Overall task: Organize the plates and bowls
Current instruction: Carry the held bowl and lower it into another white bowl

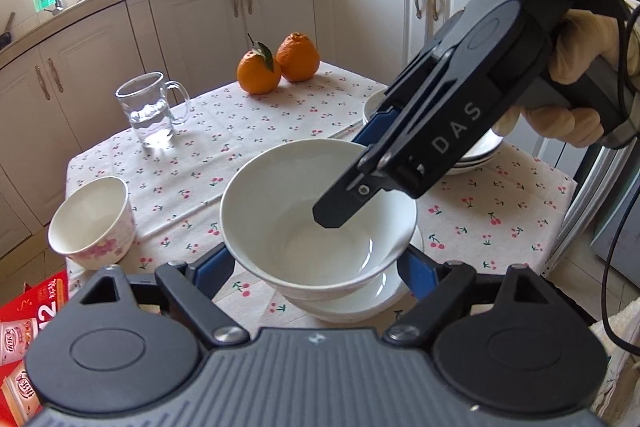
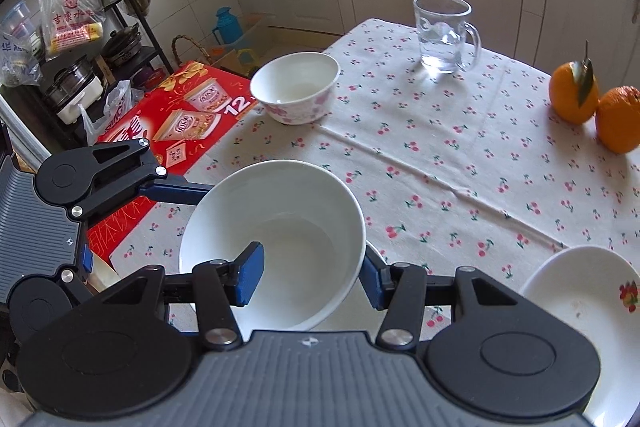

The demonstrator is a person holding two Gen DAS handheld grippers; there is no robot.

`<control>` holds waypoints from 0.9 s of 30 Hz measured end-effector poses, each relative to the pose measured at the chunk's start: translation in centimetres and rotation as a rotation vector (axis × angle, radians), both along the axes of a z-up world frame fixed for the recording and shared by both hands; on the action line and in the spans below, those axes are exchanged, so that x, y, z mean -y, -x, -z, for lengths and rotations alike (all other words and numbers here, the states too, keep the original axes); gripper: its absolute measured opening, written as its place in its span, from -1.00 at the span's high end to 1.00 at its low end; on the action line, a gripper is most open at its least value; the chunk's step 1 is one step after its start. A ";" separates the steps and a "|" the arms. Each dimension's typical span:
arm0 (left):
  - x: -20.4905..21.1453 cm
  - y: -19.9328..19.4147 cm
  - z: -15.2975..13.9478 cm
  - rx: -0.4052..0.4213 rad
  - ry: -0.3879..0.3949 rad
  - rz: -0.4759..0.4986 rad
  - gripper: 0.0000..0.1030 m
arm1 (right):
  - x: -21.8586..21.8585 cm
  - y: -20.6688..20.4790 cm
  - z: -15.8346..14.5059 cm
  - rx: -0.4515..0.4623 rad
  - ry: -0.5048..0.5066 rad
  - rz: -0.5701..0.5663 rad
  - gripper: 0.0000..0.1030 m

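Note:
A large white bowl (image 1: pixel 320 223) (image 2: pixel 280 243) sits on another white bowl or plate (image 1: pixel 360 307) on the cherry-print tablecloth (image 1: pixel 224 131). My left gripper (image 1: pixel 316 275) is open, its blue pads either side of the bowl's base. My right gripper (image 2: pixel 312 277) is open with one finger (image 1: pixel 340 203) inside the bowl and the other outside its rim, straddling the wall. A small flowered bowl (image 1: pixel 92 223) (image 2: pixel 296 91) stands at the table's left edge. A stack of white plates (image 1: pixel 472 155) lies behind the right gripper; a fruit-print plate (image 2: pixel 580 303) shows in the right wrist view.
A glass mug of water (image 1: pixel 148 111) (image 2: pixel 444 35) and two oranges (image 1: pixel 276 63) (image 2: pixel 592 103) stand at the far side of the table. A red carton (image 2: pixel 188 115) lies off the table's left. Kitchen cabinets (image 1: pixel 200 27) lie beyond.

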State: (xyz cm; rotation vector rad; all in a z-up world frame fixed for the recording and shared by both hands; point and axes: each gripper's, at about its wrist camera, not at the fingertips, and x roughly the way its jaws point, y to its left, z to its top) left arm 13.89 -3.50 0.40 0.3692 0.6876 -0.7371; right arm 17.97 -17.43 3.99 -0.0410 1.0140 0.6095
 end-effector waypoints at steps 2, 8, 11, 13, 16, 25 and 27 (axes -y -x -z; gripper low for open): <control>0.3 -0.1 0.2 -0.008 -0.006 0.006 -0.70 | 0.4 0.0 0.3 -0.007 -0.001 0.009 -0.11; 0.7 -0.2 0.8 -0.034 -0.015 0.019 -0.70 | 0.8 0.1 1.3 -0.023 -0.001 0.017 -0.12; 0.9 -0.3 1.1 -0.044 -0.018 0.022 -0.70 | 0.9 0.2 1.7 -0.031 0.003 0.022 -0.12; 1.0 -0.4 1.2 -0.048 -0.019 0.025 -0.70 | 1.0 0.1 1.8 -0.035 0.002 0.027 -0.12; 1.0 -0.5 1.3 -0.057 -0.018 0.026 -0.70 | 1.1 0.2 2.0 -0.039 0.002 0.031 -0.12; 0.9 -0.7 1.4 -0.069 -0.014 0.029 -0.70 | 0.9 0.3 2.2 -0.037 0.013 0.028 -0.16; 0.9 -0.6 1.4 -0.068 -0.014 0.030 -0.70 | 0.9 0.4 2.2 -0.037 0.013 0.030 -0.16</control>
